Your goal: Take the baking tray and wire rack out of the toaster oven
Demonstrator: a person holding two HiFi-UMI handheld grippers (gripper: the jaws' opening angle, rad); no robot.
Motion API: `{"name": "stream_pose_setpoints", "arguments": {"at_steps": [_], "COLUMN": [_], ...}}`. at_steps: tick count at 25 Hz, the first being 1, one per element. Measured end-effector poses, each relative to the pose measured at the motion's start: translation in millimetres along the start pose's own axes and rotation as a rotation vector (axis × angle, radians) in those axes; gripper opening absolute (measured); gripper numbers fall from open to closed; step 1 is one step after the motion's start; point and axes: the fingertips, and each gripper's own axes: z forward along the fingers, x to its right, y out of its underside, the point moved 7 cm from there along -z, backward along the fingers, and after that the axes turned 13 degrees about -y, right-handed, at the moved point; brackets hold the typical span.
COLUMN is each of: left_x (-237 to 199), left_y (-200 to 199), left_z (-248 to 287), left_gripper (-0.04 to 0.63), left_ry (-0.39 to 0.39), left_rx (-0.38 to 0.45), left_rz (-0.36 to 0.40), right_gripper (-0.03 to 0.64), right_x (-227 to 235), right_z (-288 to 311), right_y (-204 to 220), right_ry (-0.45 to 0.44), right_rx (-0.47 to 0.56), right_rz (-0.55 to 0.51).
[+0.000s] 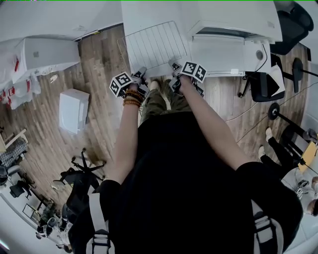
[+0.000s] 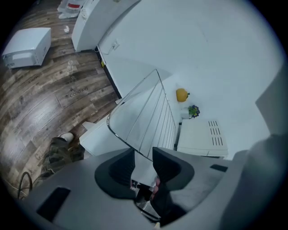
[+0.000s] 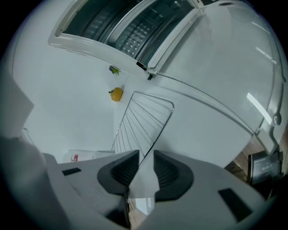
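- The white surface (image 1: 149, 11) is carrying everything, with wooden floor (image 1: 99, 74) showing past its left edge.
- The toaster oven (image 1: 233, 22) is sitting on the right part of the surface, its door (image 1: 218, 54) hanging open toward the person.
- The wire rack (image 1: 154, 47) is lying out of the oven on the left part of the surface, just beside the door. Its long axis is running along the near edge and its bars are pointing from near edge to far edge. Its near left corner is jutting past the surface.
- The left hand-held gripper (image 1: 140, 73) is released: its jaws are standing apart around the rack's near rim, pads clear of the wire.
- The right hand-held gripper (image 1: 174, 64) is likewise released, with a narrower gap, and the rim wire is passing between its jaws.
- A small yellow thing (image 2: 181, 95) is sitting on the surface beyond the rack.
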Motion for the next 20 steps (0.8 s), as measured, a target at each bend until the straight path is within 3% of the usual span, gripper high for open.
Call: {"name": "stream_pose_setpoints", "arguments": {"at_steps": [1,7,11,20], "left_x": [-0.3,-2.0,3.6,52.0], "left_y": [0.4,8.3,13.4,28.0], "left_z": [-1.6,-5.3,-4.3,-4.6], "left_gripper": [0.128,0.168,0.196,0.196], "left_ry": [0.002,0.001,0.015,0.079], "left_rx": [-0.018,-0.163,-0.266,-0.358], "left_rz": [0.001,0.025,0.099,0.341], "right_gripper": [0.132,0.247,0.254,0.253], "right_x": [-2.0,-14.1,-20.0,-25.1], "right_z": [0.0,-8.7,-22.7,-77.8], "right_y": [1.5,15.1,26.1,35.6], "right_ry": [0.009,0.078,0.060,-0.011], "right_rx": [0.012,0.118,0.203,0.416], "right_rz": [-0.003,0.038,0.076,0.113]}}
